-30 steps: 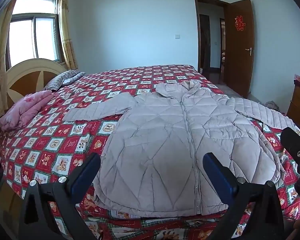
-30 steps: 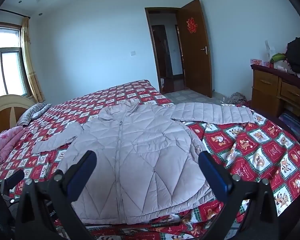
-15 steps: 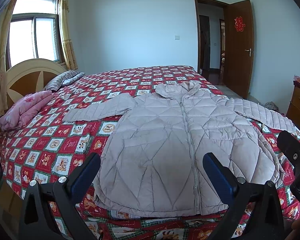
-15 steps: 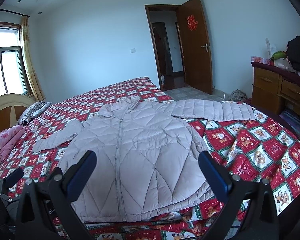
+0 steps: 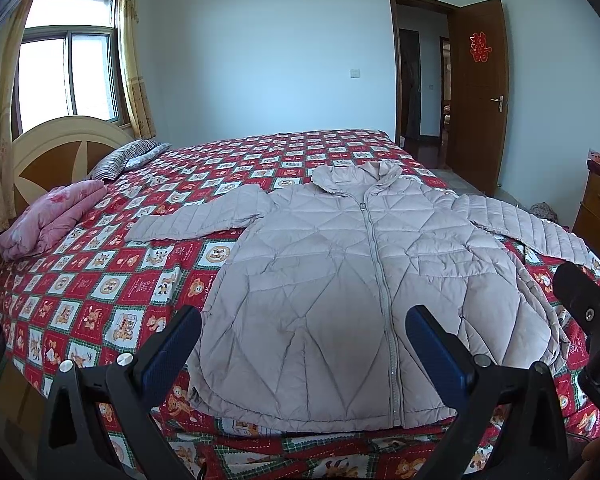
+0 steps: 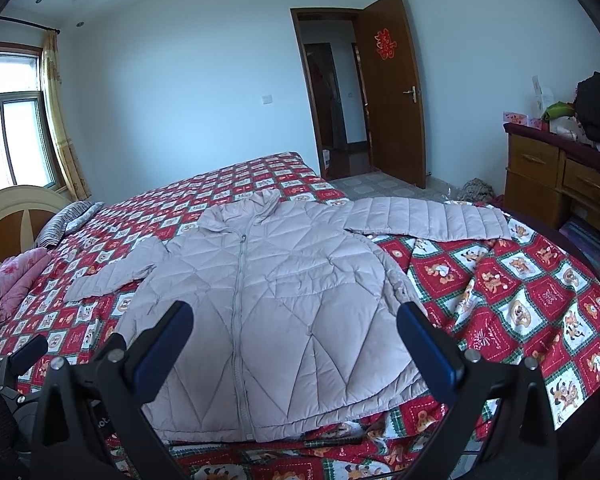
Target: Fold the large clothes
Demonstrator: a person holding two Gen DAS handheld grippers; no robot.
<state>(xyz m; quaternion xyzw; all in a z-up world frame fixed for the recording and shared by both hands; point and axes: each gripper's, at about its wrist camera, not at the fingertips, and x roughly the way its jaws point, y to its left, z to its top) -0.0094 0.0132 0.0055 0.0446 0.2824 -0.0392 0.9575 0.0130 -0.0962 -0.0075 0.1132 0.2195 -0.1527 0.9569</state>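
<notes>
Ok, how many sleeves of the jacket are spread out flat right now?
2. Left sleeve lies out toward the pink quilt; right sleeve stretches toward the dresser. Neither is folded in.

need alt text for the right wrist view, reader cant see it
A pale quilted jacket lies zipped and flat on a bed with a red cartoon-patterned cover, both sleeves spread out to the sides. The open right gripper hovers above its hem, touching nothing. Behind are a pink blanket, an open door and a wooden dresser.
</notes>
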